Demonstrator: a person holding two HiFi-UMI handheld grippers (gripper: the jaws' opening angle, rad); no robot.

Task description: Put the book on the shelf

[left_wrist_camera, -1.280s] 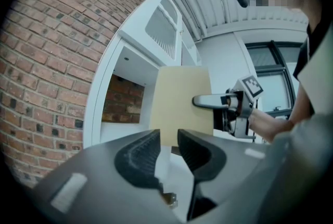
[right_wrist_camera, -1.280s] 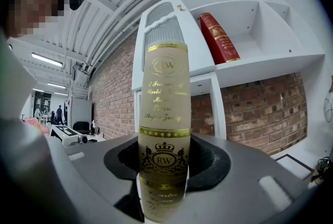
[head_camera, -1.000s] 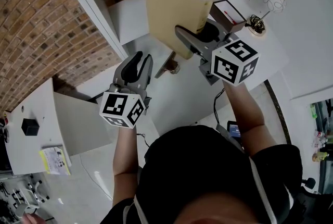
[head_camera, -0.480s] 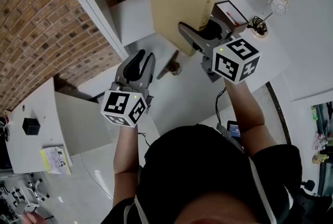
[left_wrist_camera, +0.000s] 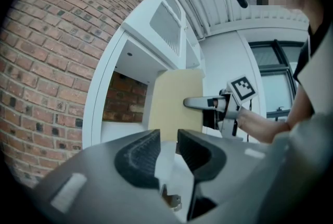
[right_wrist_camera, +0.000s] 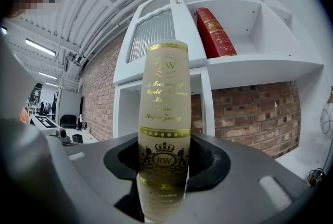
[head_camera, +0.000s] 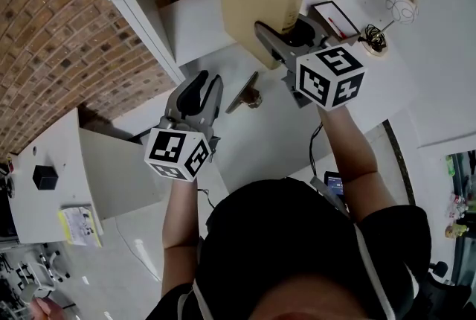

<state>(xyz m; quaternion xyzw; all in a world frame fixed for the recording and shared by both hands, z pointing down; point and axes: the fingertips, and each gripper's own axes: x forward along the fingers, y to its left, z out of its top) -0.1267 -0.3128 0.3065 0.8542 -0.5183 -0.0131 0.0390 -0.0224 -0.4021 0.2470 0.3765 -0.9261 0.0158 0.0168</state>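
Right gripper (right_wrist_camera: 164,158): jaws wide, clamped on the cream book (right_wrist_camera: 165,108), whose spine stands upright between the pads.
Left gripper (left_wrist_camera: 168,147): jaws narrowly apart, gripping nothing.

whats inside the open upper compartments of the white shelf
A red book with gold print leans in the left one; the right one shows nothing. The shelf board hides both floors.

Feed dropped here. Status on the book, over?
Right gripper shut on cream book, upright. Left gripper open, empty. Book at white shelf opening. No obstruction seen.
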